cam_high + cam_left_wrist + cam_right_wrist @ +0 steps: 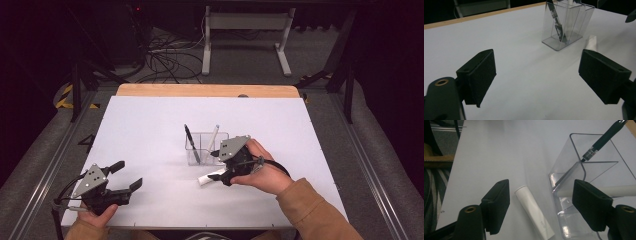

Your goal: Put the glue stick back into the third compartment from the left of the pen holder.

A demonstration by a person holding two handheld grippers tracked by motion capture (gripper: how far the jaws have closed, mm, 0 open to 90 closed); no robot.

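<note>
Jaws wide around white tube, holder alongside

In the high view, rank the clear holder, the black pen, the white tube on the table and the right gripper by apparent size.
1. right gripper
2. clear holder
3. black pen, long but thin
4. white tube, partly hidden by the gripper, so its place is unsure.

— What can't you make out?
— My right gripper covers most of the white tube from above, and its print is too small to read.
— And the holder?
— The clear holder and black pen run off the top edge.
</note>
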